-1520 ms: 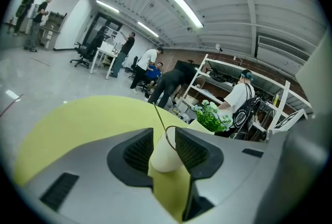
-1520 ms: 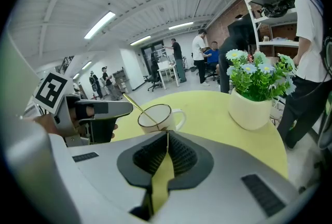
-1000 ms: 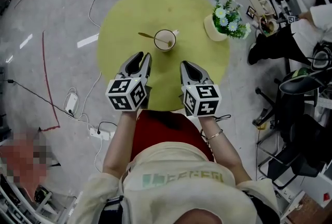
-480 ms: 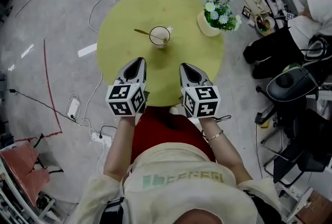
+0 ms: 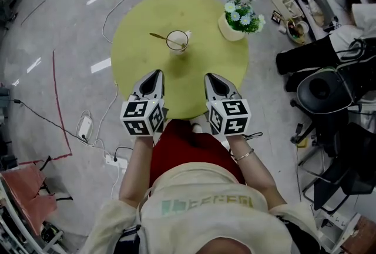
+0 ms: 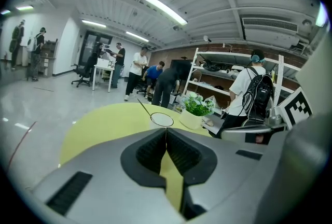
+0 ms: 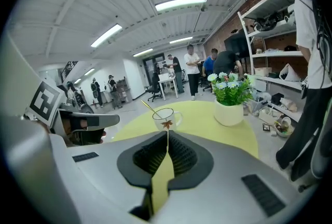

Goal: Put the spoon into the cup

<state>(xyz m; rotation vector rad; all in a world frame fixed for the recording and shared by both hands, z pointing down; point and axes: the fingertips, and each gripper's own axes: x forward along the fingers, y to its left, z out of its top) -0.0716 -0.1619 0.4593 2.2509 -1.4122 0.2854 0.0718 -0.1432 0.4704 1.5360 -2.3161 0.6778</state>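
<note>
While left claw (image 5: pixel 154 74), right claw (image 5: pixel 211 77) closed — one spoon (image 5: pixel 157 36) in one cup (image 5: pixel 178 46).

A flower pot (image 5: pixel 234 22) stands near the round yellow-green tabletop's (image 5: pixel 200 79) far right edge. Black office chairs (image 5: pixel 322 89) stand right of it.

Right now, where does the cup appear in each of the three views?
Head view: cup upper centre, on the yellow table.
Left gripper view: centre, just above the jaw tips.
Right gripper view: centre, just above the jaw tips.
Shared landmark: the flower pot, right of the cup in all three.
</note>
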